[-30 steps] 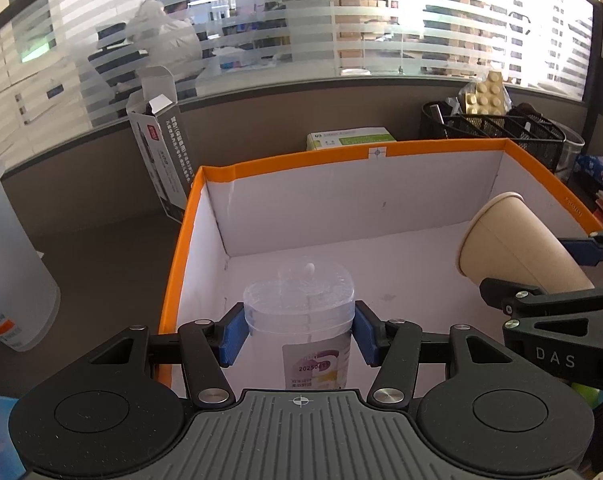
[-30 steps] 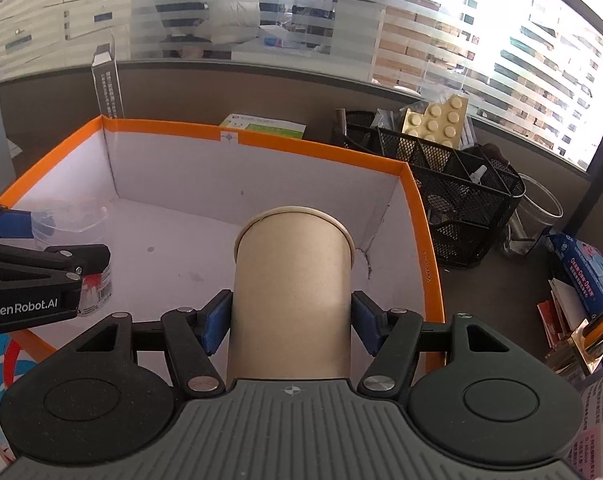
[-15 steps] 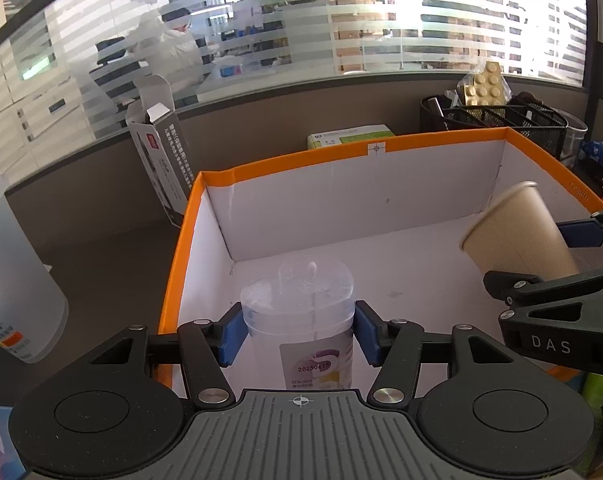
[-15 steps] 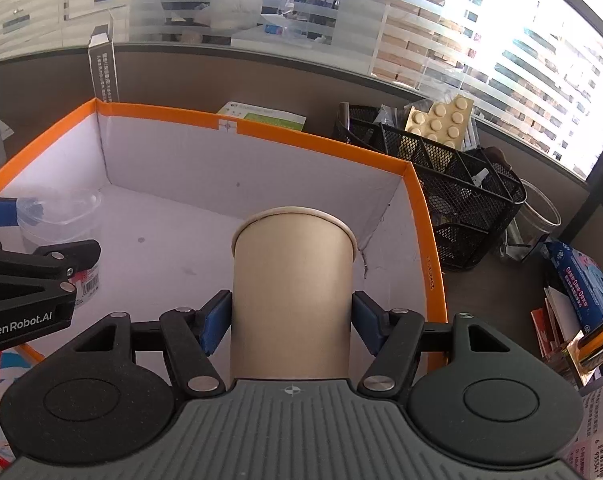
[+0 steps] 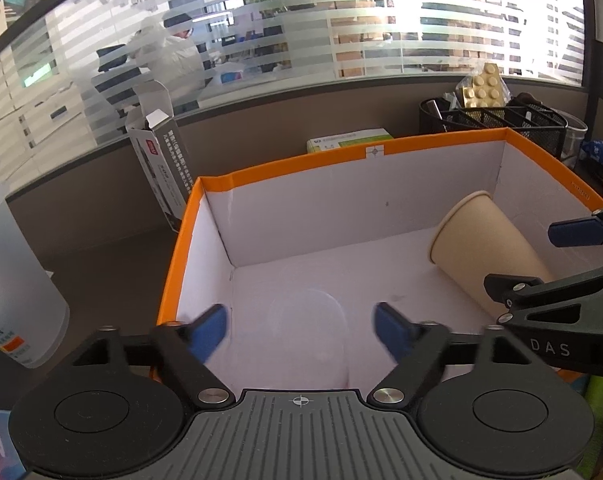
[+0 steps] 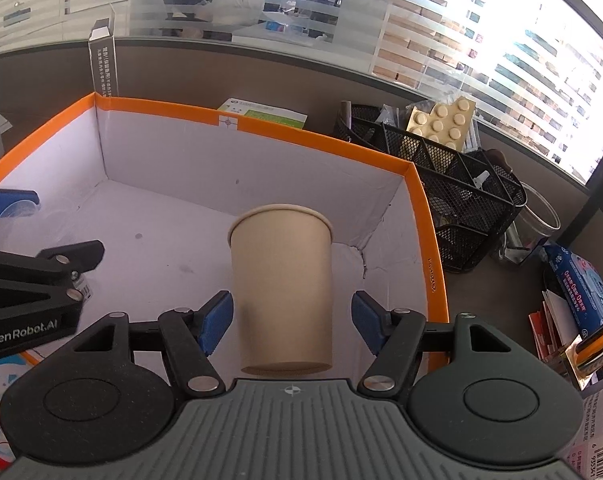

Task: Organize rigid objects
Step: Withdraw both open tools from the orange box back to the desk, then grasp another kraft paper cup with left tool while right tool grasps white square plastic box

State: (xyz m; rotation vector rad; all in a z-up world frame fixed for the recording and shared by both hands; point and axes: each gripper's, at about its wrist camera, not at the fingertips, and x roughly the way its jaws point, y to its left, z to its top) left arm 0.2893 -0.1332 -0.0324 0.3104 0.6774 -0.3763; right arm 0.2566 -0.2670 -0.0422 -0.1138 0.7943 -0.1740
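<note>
An orange-rimmed white box lies under both grippers. In the left wrist view a clear plastic lidded cup shows as a blur low inside the box. My left gripper is around it, its jaws opening wide and its blue pads well off the cup. In the right wrist view a tan paper cup stands between the pads of my right gripper. Those jaws are opening, with a gap showing at each pad. The paper cup leans over the box's right side.
A black mesh organizer with a tan brick plate stands past the box's right wall. A grey carton and a green-white packet sit behind the box. A frosted tumbler stands left. Packets lie at the right.
The left jaws have sprung apart and let go of the clear cup, which is now lower and blurred. The right pads have drawn off the paper cup, whose base rim now shows.
</note>
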